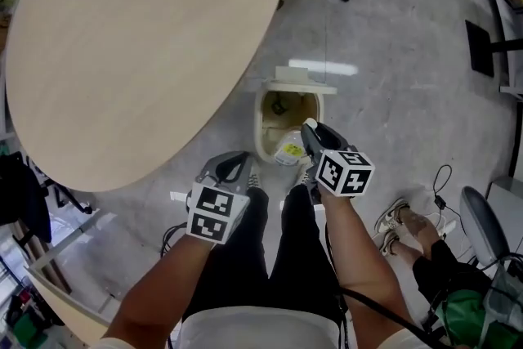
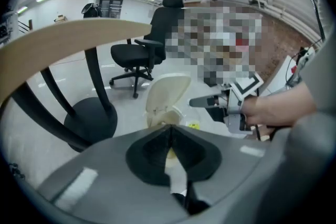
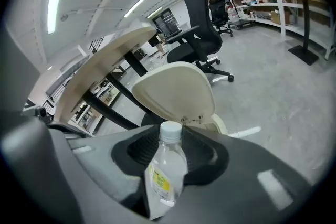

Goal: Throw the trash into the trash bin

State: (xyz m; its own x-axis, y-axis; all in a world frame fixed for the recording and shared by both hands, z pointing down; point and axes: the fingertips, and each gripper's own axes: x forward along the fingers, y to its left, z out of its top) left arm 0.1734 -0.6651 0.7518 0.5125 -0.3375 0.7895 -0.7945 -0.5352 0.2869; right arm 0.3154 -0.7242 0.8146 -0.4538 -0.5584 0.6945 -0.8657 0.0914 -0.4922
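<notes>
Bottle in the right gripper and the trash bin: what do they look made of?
Bottle: clear, glossy plastic by its see-through wall, with a white cap. Trash bin: cream plastic, likely, smooth and faintly shiny with a moulded hinged lid.

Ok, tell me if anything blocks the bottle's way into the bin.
Nothing visible does. The cream plastic trash bin stands with its lid up, and the clear white-capped plastic bottle in the right claw hangs over its mouth.
</notes>
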